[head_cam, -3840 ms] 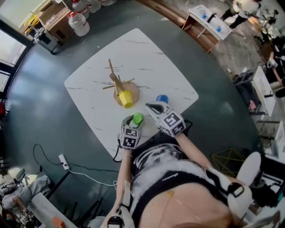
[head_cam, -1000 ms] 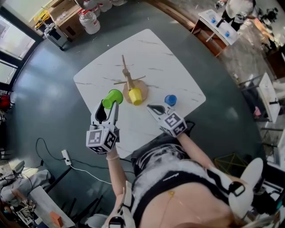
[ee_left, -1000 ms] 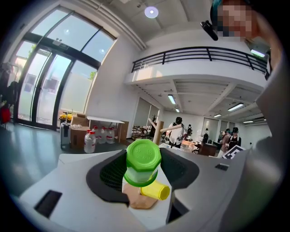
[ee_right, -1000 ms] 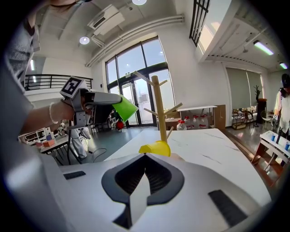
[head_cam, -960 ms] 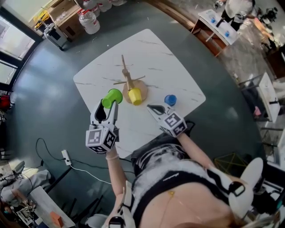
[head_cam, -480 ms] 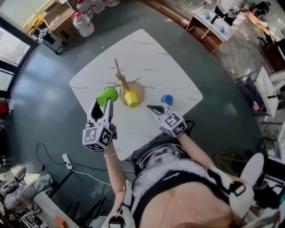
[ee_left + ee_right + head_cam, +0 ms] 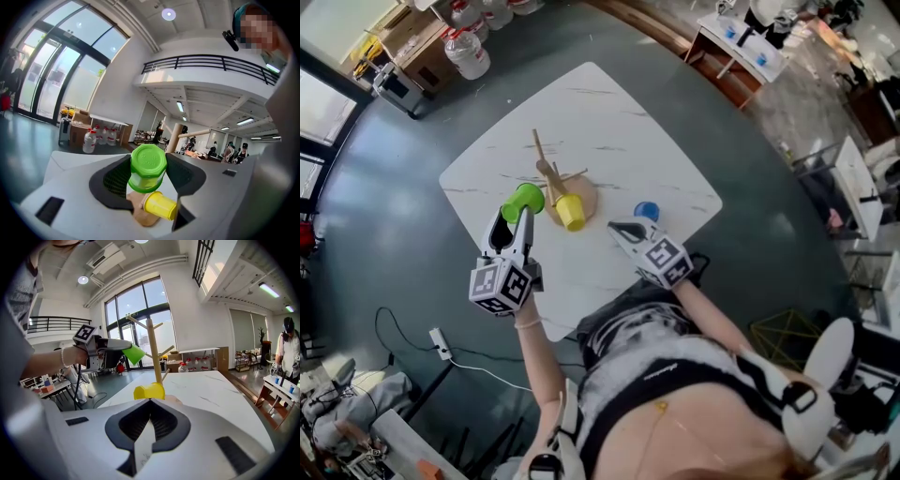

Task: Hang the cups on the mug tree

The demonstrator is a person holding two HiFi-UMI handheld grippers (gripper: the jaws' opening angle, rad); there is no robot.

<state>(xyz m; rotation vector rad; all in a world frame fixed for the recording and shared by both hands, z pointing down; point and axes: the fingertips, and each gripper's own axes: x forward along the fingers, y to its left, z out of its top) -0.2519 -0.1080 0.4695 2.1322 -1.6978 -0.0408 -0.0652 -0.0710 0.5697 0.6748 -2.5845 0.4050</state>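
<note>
Currently: left tongs (image 7: 149, 161) clamped on green cup (image 7: 148, 168), pads pressing both flanks. Cup base facing the tongs' own camera, mouth pointing away toward mug tree (image 7: 546, 167). Cup held in the air on its side, off the counter (image 7: 619, 122).

From right gripper view: green cup up beside the tree's upper pegs (image 7: 161, 352), on their left. Peg contact impossible to tell. From head view: cup just left of the tree's round wooden base (image 7: 584, 195), over the counter's left portion.

Right tongs (image 7: 617, 227) pressed together, nothing between them. Tip aimed at the tree, low over the counter's near side, well apart from left tongs.

Yellow cup (image 7: 569, 211) lying sideways at the foot of the tree pole, over the wooden base. Hung on a low peg or just resting on the base: can't tell.

Blue cup (image 7: 646, 211) standing on the counter, right of the tree, just beyond the right tongs' tip, not touching it.

Tree itself: single light-wood pole with angled pegs, upright, near the counter's middle.

Off the counter: water bottles (image 7: 467, 54) next to a cardboard box (image 7: 78, 129) on the dark floor (image 7: 384, 206) beyond the far left corner. White power strip (image 7: 439, 339) with cable on the floor at near left.
</note>
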